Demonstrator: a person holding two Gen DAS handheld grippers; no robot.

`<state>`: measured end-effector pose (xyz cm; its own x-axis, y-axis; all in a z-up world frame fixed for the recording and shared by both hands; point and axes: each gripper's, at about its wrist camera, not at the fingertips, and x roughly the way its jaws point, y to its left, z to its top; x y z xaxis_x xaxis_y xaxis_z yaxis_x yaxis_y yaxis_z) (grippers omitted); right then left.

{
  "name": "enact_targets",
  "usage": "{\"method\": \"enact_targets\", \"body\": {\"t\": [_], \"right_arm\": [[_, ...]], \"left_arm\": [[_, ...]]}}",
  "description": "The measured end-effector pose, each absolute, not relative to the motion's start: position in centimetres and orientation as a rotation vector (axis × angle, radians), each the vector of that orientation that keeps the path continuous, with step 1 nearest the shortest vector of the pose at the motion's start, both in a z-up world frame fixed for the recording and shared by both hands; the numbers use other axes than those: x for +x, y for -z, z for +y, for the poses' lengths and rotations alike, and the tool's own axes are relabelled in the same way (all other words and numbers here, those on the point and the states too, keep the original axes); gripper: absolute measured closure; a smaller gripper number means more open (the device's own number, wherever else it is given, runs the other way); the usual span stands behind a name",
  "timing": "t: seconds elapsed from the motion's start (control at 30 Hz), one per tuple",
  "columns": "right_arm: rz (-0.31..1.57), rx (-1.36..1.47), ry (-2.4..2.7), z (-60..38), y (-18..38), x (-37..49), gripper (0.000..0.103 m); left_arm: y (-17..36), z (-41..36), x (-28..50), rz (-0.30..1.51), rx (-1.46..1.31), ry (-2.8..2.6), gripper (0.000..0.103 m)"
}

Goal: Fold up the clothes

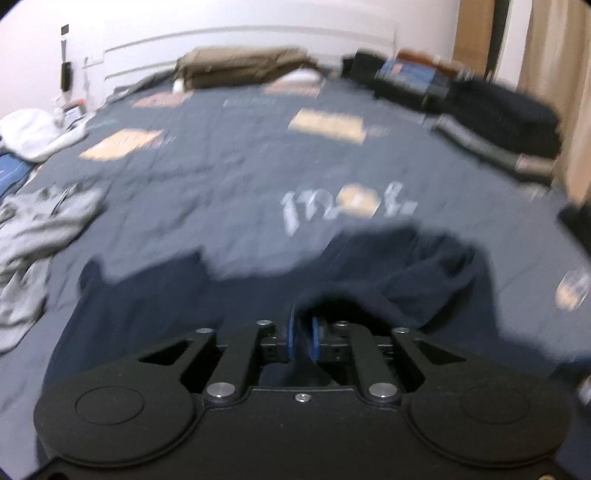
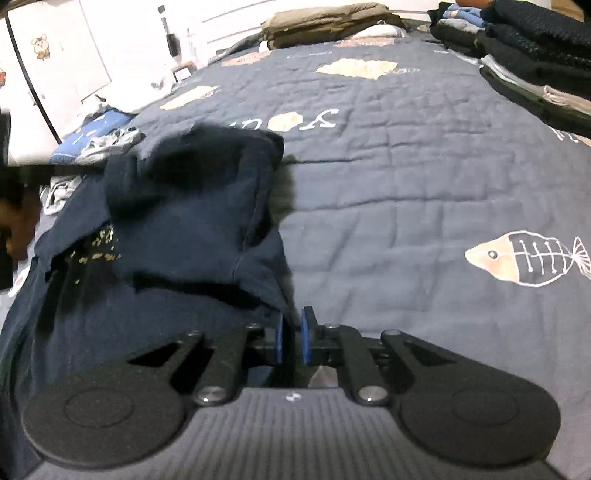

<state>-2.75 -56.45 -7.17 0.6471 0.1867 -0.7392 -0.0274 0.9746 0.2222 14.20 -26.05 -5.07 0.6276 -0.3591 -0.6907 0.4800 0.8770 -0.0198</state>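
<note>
A dark navy garment lies crumpled on the blue quilt right in front of my left gripper. The gripper's blue pads are shut on a bunched fold of it. In the right wrist view the same navy garment is folded over on itself, with a gold print showing under the flap. My right gripper is shut on its near right edge, and a thin strip of cloth runs between the blue pads. The left wrist view is blurred.
A grey garment lies crumpled at the quilt's left edge, with a white bundle behind it. Stacks of folded dark clothes line the far right, and an olive folded pile sits at the head. The fish-print quilt spreads to the right.
</note>
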Motion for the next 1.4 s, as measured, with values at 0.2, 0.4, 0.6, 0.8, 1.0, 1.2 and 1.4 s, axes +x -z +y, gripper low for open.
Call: {"method": "enact_targets", "body": {"t": [0.2,0.4,0.6,0.8,1.0,1.2,1.4], "right_arm": [[0.863,0.174,-0.129,-56.3,6.4,-2.7,0.089],[0.771,0.241,-0.181,-56.2,4.1,-3.0,0.085],[0.736,0.278,-0.171,-56.5,3.6,-2.8,0.085],[0.766,0.285,-0.17,-55.8,4.5,-1.9,0.085],[0.767,0.302,-0.173,-55.6,4.7,-1.8,0.085],[0.784,0.277,-0.157,-55.6,5.1,-1.7,0.085],[0.822,0.249,-0.153,-55.2,5.8,-1.5,0.085]], "left_arm": [[4.6,-22.1,11.5,0.777,0.154,0.596,0.042],[1.9,-24.4,9.8,0.716,0.137,0.761,0.037],[5.5,-26.9,8.0,0.8,0.008,0.839,0.041],[8.9,-27.8,7.3,0.781,-0.003,0.762,0.045],[9.2,-27.6,8.4,0.818,-0.162,0.791,0.102],[8.7,-23.1,7.0,0.931,-0.453,0.846,0.102],[7.6,-23.0,4.9,0.995,-0.189,0.84,0.098]]}}
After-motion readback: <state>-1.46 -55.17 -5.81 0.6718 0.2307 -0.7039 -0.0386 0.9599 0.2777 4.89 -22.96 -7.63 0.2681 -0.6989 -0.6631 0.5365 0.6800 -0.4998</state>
